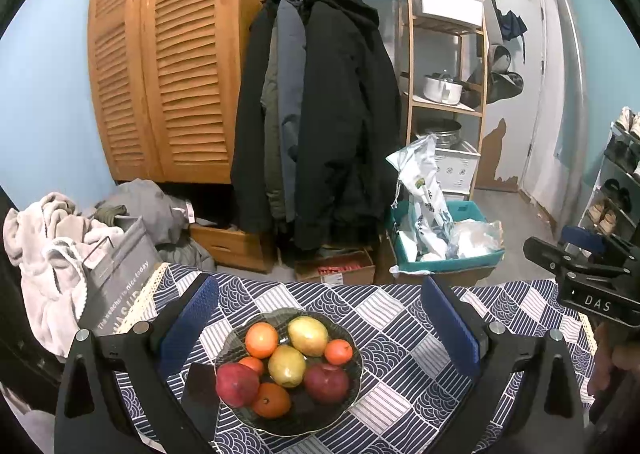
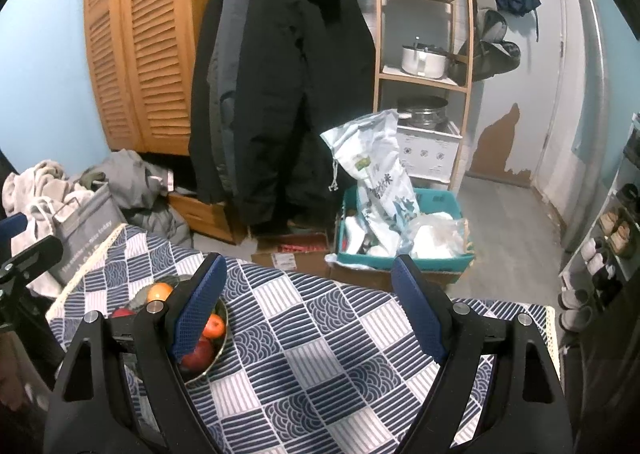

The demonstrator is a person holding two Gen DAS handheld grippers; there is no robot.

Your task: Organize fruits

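Note:
A dark glass bowl sits on the table with the blue-and-white patterned cloth. It holds two yellow pears, two red apples and several oranges. My left gripper hovers above the bowl, open, with nothing between its blue pads. In the right wrist view the bowl lies at the left, half hidden behind the left finger. My right gripper stands open over bare cloth to the right of the bowl, and its body shows at the left wrist view's right edge.
Beyond the table's far edge stand a cardboard box, a teal crate with bags, and a grey fabric basket of laundry at the left. Dark coats hang behind. A shoe rack lines the right side.

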